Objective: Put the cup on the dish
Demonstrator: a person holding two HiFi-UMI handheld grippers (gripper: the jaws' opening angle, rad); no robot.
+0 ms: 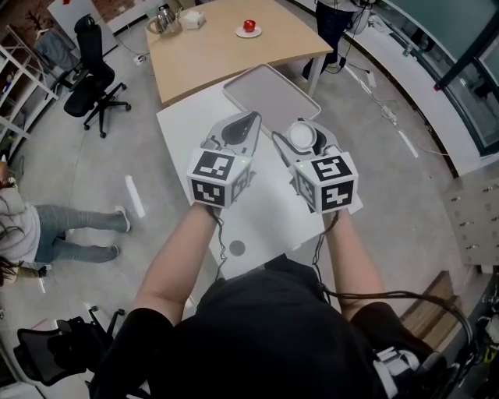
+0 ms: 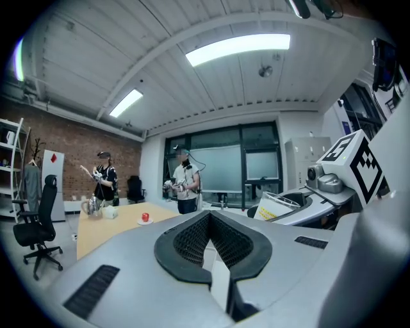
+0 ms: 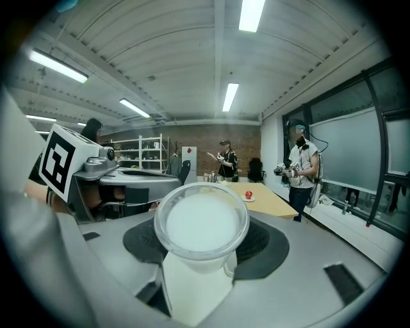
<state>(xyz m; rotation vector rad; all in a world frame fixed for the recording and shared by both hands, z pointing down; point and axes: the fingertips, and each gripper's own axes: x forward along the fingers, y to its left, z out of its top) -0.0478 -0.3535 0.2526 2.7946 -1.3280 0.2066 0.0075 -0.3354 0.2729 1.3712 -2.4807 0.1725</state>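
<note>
A clear plastic cup point(image 1: 302, 136) with a white inside sits between the jaws of my right gripper point(image 1: 304, 127), which is shut on it. In the right gripper view the cup point(image 3: 201, 222) fills the middle, rim facing the camera, and hides the fingertips of the right gripper point(image 3: 202, 246). My left gripper point(image 1: 251, 119) is beside it on the left, its jaws together with nothing between them, and its tips meet in the left gripper view point(image 2: 209, 216). A small white dish point(image 1: 249, 33) bearing a red object stands far ahead on the wooden table point(image 1: 203, 58); the dish point(image 3: 248, 198) also shows in the right gripper view.
Both grippers hover over a white table point(image 1: 187, 125) that bears a grey tray point(image 1: 269, 93). A kettle point(image 1: 164, 17) and a white box point(image 1: 192, 19) stand at the wooden table's far end. A black office chair point(image 1: 93, 70) is at left. People stand around the room.
</note>
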